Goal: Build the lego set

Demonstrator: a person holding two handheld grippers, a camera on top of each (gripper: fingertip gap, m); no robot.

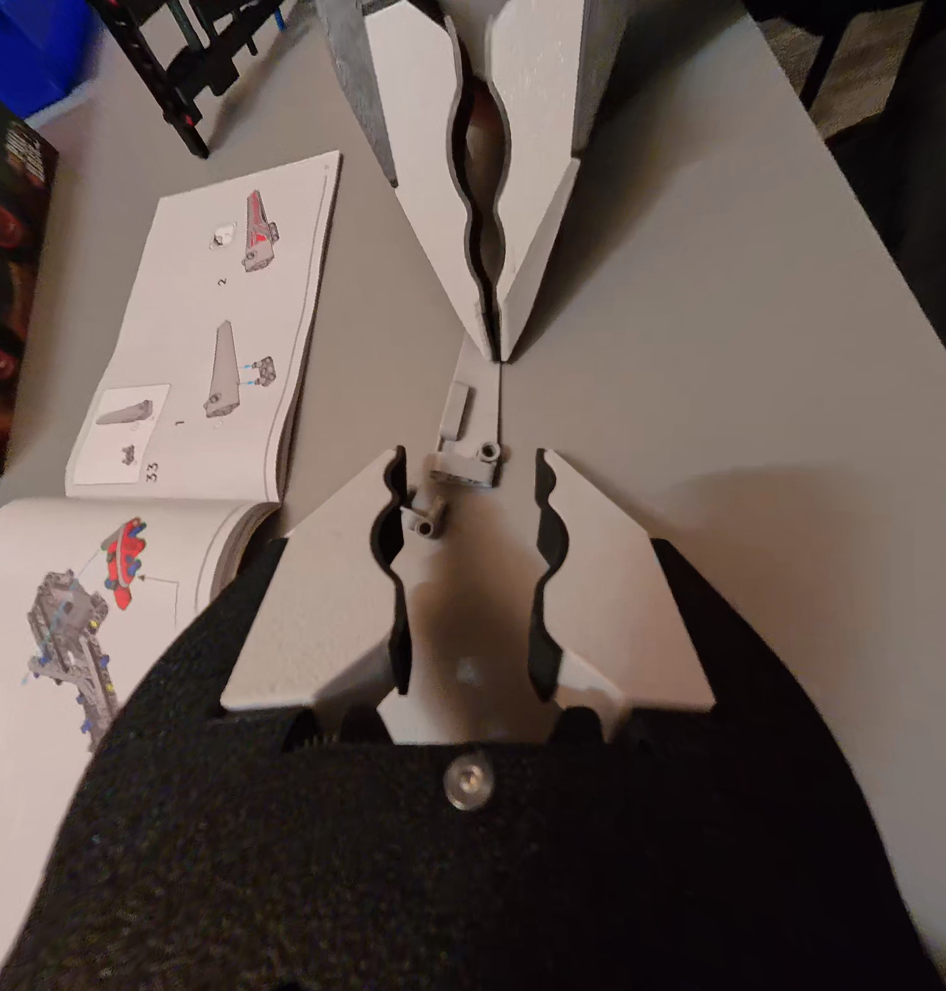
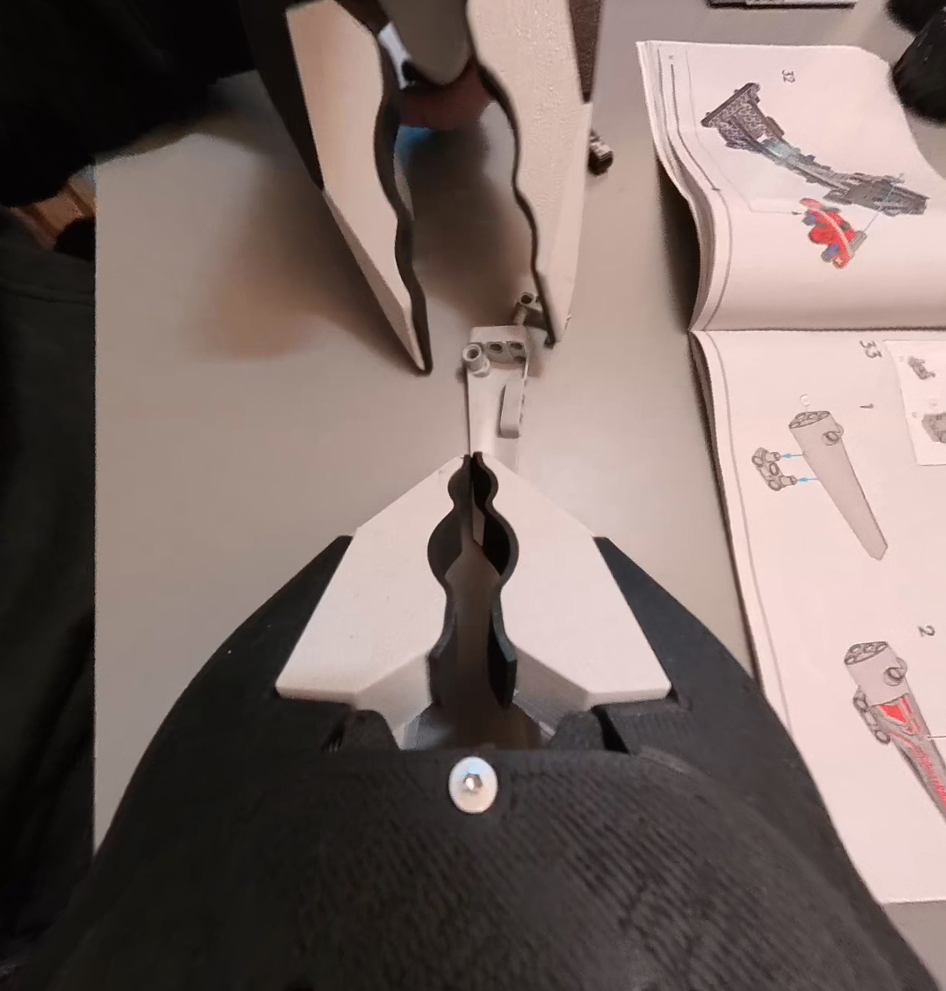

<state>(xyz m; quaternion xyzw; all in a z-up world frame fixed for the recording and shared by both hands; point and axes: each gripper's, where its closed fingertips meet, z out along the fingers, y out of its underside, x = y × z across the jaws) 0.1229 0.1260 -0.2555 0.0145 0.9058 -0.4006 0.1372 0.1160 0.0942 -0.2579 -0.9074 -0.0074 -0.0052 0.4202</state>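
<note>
A long light-grey Lego panel (image 1: pixel 481 407) lies on the table and shows in the right wrist view too (image 2: pixel 486 413). Its wide end (image 2: pixel 500 351) has pin holes and a grey pin. My right gripper (image 2: pixel 473 458) is shut on the panel's narrow end, also visible from the left wrist view (image 1: pixel 498 358). My left gripper (image 1: pixel 470 453) is open around the panel's wide end, its pads not pressing on it. A small grey connector (image 1: pixel 426 517) sits right beside one of its fingers (image 1: pixel 352 536). The connector also shows in the right wrist view (image 2: pixel 527 308).
An open instruction booklet (image 1: pixel 208 332) lies beside the work spot and appears in the right wrist view (image 2: pixel 835 482). A black Lego frame (image 1: pixel 181 80), a blue bin (image 1: pixel 31 48) and a dark box (image 1: pixel 4 268) stand beyond it. A small dark part (image 2: pixel 601 153) lies nearby. About 4 cm separates my left fingertips from my right.
</note>
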